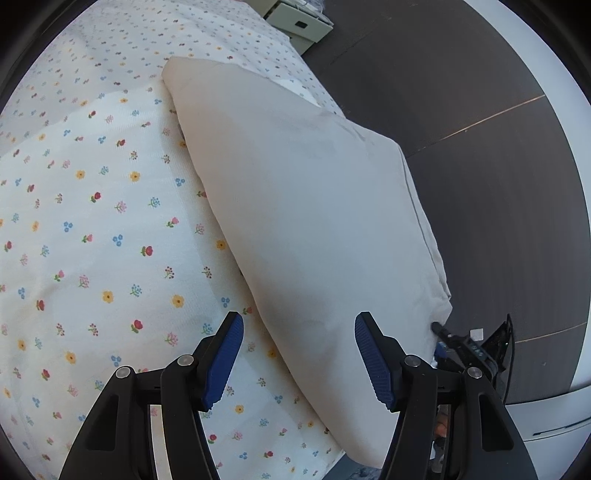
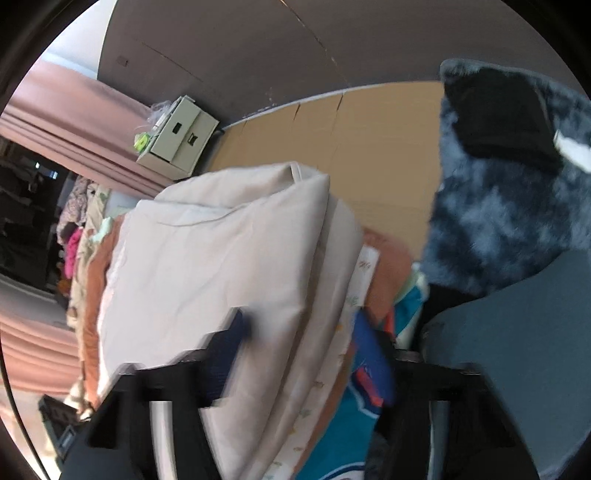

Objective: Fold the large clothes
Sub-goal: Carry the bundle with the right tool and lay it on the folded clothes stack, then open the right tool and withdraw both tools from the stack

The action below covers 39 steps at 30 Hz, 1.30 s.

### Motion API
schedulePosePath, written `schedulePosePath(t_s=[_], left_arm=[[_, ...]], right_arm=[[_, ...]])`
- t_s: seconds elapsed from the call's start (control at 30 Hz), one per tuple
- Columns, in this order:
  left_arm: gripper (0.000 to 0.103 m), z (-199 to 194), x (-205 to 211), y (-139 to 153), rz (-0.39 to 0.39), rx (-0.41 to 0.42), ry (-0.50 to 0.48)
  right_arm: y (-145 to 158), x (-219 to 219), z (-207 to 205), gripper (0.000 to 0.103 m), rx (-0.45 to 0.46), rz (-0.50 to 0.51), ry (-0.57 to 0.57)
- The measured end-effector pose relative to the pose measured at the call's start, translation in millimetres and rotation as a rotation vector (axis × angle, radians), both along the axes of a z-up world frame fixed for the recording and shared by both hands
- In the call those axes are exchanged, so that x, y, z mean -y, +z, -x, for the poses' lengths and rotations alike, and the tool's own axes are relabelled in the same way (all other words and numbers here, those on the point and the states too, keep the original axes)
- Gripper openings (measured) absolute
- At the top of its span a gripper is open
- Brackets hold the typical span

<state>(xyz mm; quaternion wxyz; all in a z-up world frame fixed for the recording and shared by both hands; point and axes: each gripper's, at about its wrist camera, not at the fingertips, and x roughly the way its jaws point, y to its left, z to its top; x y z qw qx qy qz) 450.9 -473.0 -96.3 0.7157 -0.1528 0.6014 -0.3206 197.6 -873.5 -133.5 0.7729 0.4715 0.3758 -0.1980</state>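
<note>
A folded cream cloth (image 1: pixel 306 206) lies on the flowered bed sheet (image 1: pixel 92 229), along the bed's right edge. My left gripper (image 1: pixel 299 325) hovers open over its near end, blue pads apart with nothing between them. My right gripper (image 1: pixel 461 343) shows at the cloth's near right corner. In the blurred right wrist view the cream cloth (image 2: pixel 221 251) fills the middle, its folded edge running between the fingers. My right gripper (image 2: pixel 310 343) stands open, its left finger over the cloth and its right finger beside the fold.
A beige drawer cabinet (image 1: pixel 299 26) (image 2: pixel 177 136) stands beyond the bed on the dark floor (image 1: pixel 480 147). Under the cream cloth are orange and teal garments (image 2: pixel 369 402). A dark blue furry fabric (image 2: pixel 498 206) is on the right and pink curtains (image 2: pixel 74 122) on the left.
</note>
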Motion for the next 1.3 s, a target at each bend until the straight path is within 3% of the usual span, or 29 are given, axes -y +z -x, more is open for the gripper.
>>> schedulePosePath(t_s=[0.03, 0.1, 0.37, 0.5, 0.6, 0.73, 0.87, 0.97, 1.13, 1.3], left_arm=[[0.064, -0.3, -1.5, -0.6, 0.000, 0.000, 0.000], [0.064, -1.6, -2.2, -2.2, -0.001, 0.000, 0.002], [0.064, -4.0, -13.5, -6.0, 0.012, -0.005, 0.004], [0.064, 7.7, -23.7, 8.7, 0.013, 0.031, -0.016], [0.065, 16.2, -31.3, 25.3, 0.007, 0.076, -0.018], [0.074, 32.8, -41.3, 51.3, 0.018, 0.141, -0.041], [0.091, 50.5, -54.1, 78.7, 0.020, 0.208, -0.033], [0.092, 61.2, -66.3, 97.1, 0.025, 0.245, -0.021], [0.099, 83.2, -87.4, 129.1, 0.041, 0.338, -0.009], [0.103, 109.6, -113.1, 155.8, 0.034, 0.434, 0.004]], right_arm=[[0.3, 1.2, -0.8, 0.022, 0.008, 0.002, -0.005], [3.2, 1.8, -3.8, 0.017, 0.011, 0.021, -0.006], [6.5, 13.1, -16.5, 0.016, -0.006, 0.045, -0.036], [19.2, 0.1, -16.7, 0.035, -0.069, 0.108, -0.009], [32.3, -11.9, -8.6, 0.040, -0.062, 0.127, 0.023], [58.1, -33.1, 7.8, 0.071, -0.051, 0.184, 0.050], [88.9, -58.1, 25.8, 0.073, -0.036, 0.227, 0.084], [112.6, -81.4, 38.3, 0.080, -0.029, 0.278, 0.107], [152.3, -112.9, 57.7, 0.103, 0.018, 0.352, 0.140], [183.1, -144.5, 77.1, 0.103, 0.059, 0.414, 0.169]])
